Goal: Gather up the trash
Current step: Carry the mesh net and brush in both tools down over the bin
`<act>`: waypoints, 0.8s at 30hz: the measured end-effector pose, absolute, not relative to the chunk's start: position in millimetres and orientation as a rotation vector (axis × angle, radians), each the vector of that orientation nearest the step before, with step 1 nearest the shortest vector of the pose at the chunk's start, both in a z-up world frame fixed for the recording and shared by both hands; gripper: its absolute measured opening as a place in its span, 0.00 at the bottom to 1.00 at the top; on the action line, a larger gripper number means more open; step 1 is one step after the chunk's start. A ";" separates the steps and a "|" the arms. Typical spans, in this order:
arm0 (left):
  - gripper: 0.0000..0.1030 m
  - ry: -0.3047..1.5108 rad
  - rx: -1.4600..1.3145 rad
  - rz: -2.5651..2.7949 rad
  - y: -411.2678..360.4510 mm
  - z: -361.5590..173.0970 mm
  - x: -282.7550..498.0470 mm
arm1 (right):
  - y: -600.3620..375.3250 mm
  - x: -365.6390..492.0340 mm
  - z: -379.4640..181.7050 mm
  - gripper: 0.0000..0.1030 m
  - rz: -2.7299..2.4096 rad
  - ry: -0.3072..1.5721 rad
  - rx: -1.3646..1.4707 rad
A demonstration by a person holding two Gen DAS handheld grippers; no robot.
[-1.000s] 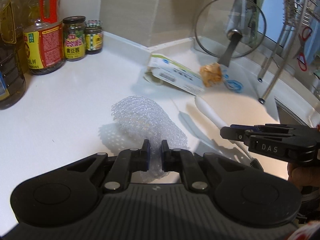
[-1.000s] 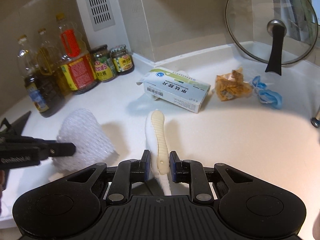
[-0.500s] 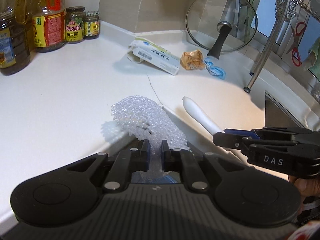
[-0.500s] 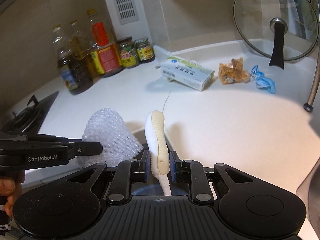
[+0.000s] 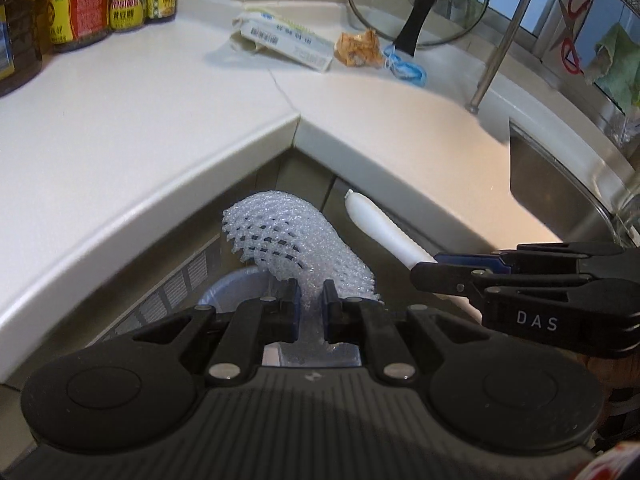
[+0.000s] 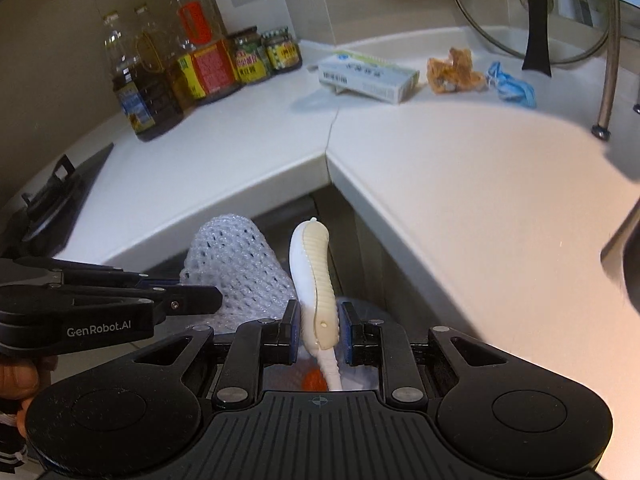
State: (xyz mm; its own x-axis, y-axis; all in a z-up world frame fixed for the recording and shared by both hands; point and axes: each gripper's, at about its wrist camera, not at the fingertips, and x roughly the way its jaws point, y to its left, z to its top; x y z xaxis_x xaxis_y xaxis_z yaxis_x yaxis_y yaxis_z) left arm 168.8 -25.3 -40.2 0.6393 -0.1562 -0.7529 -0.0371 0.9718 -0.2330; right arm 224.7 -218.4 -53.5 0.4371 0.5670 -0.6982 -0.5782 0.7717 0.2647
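Observation:
My left gripper (image 5: 310, 304) is shut on a white foam net sleeve (image 5: 292, 240), held out past the counter's inner corner above a blue-rimmed bin (image 5: 236, 288). In the right wrist view my right gripper (image 6: 319, 322) is shut on a white and cream ribbed handle (image 6: 314, 268) that sticks up between its pads, over the same bin, where something orange (image 6: 313, 379) shows. The net sleeve (image 6: 236, 268) and the left gripper (image 6: 200, 300) sit just to its left. Still on the counter lie a white carton (image 6: 366, 74), a crumpled orange wrapper (image 6: 454, 70) and a blue face mask (image 6: 510, 86).
Oil bottles and jars (image 6: 208, 68) line the back left wall. A glass pot lid (image 6: 532, 12) leans in the far corner beside a metal rack leg (image 6: 608, 80). A stove (image 6: 52, 196) lies at the left, a steel sink (image 5: 560, 196) at the right. Cabinet fronts stand below the counter edge (image 5: 296, 128).
Both grippers have drawn back from over the counter and dropped past its edge, carrying the net sleeve and the ribbed handle; the bin has come into view beneath them.

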 end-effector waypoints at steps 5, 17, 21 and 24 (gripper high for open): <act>0.09 0.927 -0.241 -0.095 -20.1 -68.5 164.6 | -217.8 215.3 -77.1 0.20 0.663 0.915 -0.009; 0.09 1.003 -0.274 -0.089 -5.8 -132.2 169.2 | -205.2 216.7 -127.1 0.20 0.600 0.989 -0.032; 0.09 1.034 -0.280 -0.077 -2.0 -154.8 176.8 | -197.9 220.5 -142.9 0.20 0.597 1.007 -0.035; 0.09 1.055 -0.285 -0.065 1.8 -171.5 181.9 | -194.2 225.1 -158.0 0.20 0.588 1.028 -0.033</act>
State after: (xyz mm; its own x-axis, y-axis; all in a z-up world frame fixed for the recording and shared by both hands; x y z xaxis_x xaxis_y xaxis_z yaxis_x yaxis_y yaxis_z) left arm 181.9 1.8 -171.5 0.4950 -0.1886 -0.8482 -0.0832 0.9614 -0.2623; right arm 225.1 -194.2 -158.0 0.3770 0.4445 -0.8126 -0.4744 0.8462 0.2427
